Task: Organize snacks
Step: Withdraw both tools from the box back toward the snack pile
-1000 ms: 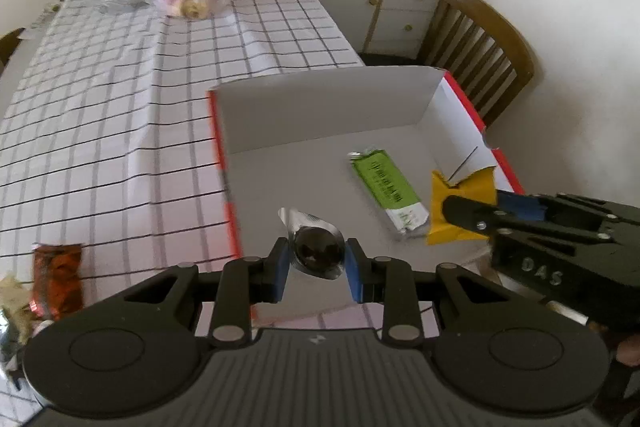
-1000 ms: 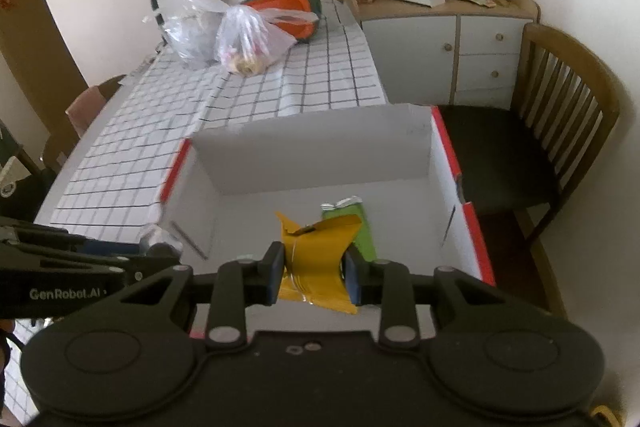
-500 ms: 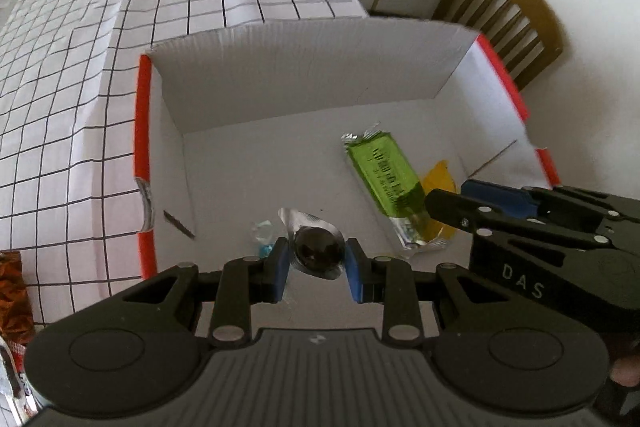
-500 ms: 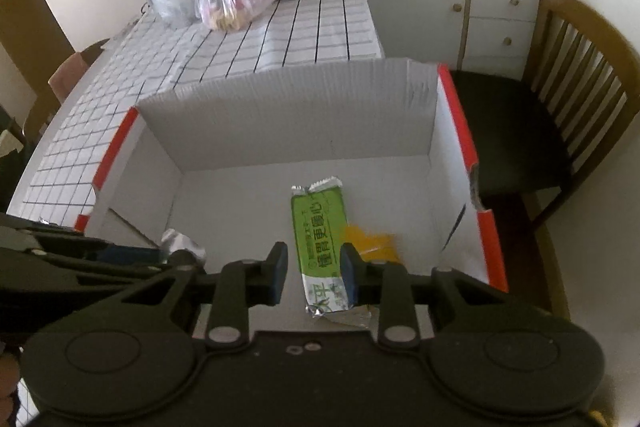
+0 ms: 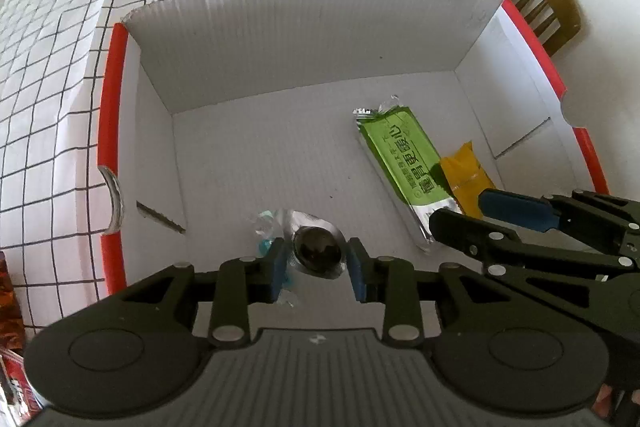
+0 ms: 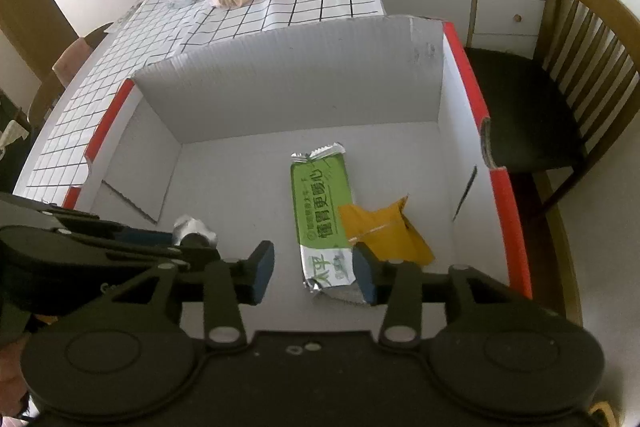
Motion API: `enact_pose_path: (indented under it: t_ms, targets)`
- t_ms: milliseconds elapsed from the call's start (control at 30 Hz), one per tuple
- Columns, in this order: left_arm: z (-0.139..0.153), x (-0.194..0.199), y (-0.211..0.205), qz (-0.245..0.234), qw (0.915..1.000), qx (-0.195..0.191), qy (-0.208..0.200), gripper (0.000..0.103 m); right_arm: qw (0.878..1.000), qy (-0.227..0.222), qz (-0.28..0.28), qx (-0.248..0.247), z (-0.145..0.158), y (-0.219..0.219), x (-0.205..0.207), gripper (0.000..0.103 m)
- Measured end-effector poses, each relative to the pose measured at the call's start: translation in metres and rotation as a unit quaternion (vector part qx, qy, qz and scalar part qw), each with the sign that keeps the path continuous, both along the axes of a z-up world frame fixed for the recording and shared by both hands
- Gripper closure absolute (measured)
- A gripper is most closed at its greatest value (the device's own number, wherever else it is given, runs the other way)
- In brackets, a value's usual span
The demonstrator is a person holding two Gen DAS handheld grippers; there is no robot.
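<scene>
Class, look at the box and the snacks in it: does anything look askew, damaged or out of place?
Yes. The yellow packet lies crumpled and askew, overlapping the green bar's lower edge. The box has a torn notch in its red right rim.

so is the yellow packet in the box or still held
In the box. The yellow packet lies on the box floor, overlapping the green bar, clear of the open right gripper.

Both units were matte black plastic. The left gripper (image 5: 316,263) had blue pads on its fingers (image 5: 277,269), linkage arms with silver rivets, two round discs on a ribbed grey base with a small white mark. The right gripper (image 6: 314,273) had the same build: blue pads, silver pivot screws, smooth black base with two small holes.
</scene>
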State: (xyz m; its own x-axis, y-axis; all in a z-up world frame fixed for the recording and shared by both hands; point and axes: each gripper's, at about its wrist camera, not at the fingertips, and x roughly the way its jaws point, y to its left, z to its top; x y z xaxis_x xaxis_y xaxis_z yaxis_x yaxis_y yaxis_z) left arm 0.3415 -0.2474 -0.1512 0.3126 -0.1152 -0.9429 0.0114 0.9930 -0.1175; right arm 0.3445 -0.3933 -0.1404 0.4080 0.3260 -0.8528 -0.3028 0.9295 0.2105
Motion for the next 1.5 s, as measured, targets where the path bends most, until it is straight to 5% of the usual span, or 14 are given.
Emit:
enact_pose_path:
  t_ms: [200, 1067, 1500]
  targets:
    - [0.006, -0.005, 0.005, 0.007, 0.9999, -0.004, -0.014, 0.051, 1.0, -0.008, -0.007, 0.007, 0.007, -0.006, -0.007, 0.052]
    - [0.092, -0.09, 0.06, 0.028, 0.9899, -0.009, -0.139, 0.05, 0.992, -0.1, 0.028, 0.071, 0.097, 0.028, -0.078, 0.024]
    - [0.112, -0.141, 0.117, 0.048, 0.9828, -0.011, -0.178, 0.038, 0.989, -0.109, 0.052, 0.085, 0.112, 0.081, -0.114, 0.013]
